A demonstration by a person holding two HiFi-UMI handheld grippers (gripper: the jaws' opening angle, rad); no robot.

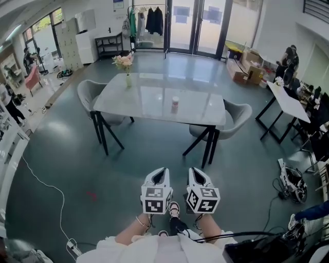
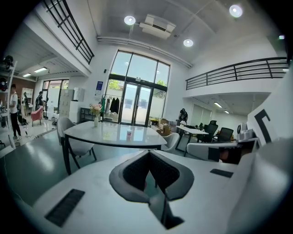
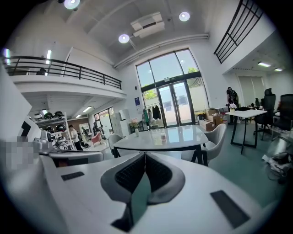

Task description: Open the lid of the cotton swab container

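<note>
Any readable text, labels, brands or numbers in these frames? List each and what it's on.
No text can be read in any view.
Cotton swab container, any print: too small to read.
Blue wall sign: too small to read.
Sheets on the glass doors: blurred.
Marker cubes: black-and-white square patterns only, no letters.
</note>
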